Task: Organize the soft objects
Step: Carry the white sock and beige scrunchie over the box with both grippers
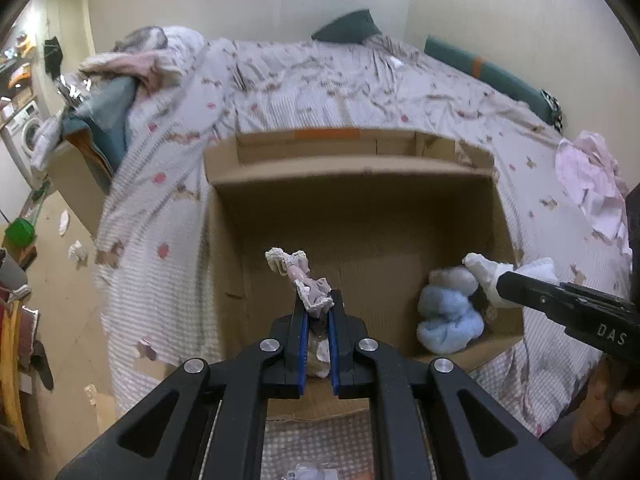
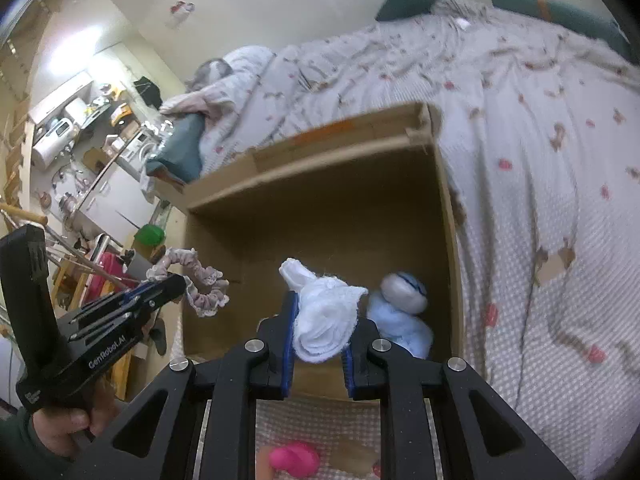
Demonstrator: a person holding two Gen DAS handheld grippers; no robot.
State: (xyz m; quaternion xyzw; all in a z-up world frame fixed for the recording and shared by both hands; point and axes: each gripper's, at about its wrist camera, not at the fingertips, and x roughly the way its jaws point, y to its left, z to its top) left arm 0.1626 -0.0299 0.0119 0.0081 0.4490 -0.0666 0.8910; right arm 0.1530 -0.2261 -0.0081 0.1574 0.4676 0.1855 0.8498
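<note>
While its blue-padded jaws stand nearly together, the left gripper point(image 1: 318, 308) pinches a frilly pink scrunchie point(image 1: 298, 276), whose lace-edged loop pokes out toward 11 o'clock above the open cardboard box point(image 1: 360, 172). In the right wrist view the same scrunchie point(image 2: 200, 284) curls free of the left gripper point(image 2: 176, 284) just outside the box's left wall, and a hand point(image 2: 68, 424) grasps that tool's black handle at 8 o'clock. The right gripper point(image 2: 320, 320) is clamped on a bundled white cloth point(image 2: 324, 312), which bulges between the pads and sticks up toward 11 o'clock; from the left wrist view it comes in from 3 o'clock, the white cloth point(image 1: 488, 276) at its tip over the box's right side. Just beside that cloth, at 2 o'clock from the right gripper, a light blue plush toy point(image 2: 400, 312) sits in the box's near right corner, leaning against the wall. The box point(image 2: 320, 168) lies on a bed with a checked, flower-printed bedspread point(image 1: 320, 80) that wraps around it on all sides. At 12 o'clock a dark green pillow point(image 1: 346, 28) rests against the wall, and another teal cushion point(image 1: 480, 68) lies along the wall at 2 o'clock. A crumpled pale pink garment point(image 1: 592, 184) lies on the bedspread at 3 o'clock, well apart from the box. A bright pink object point(image 2: 294, 458) shows under the right gripper at 6 o'clock, too blurred to identify.
</note>
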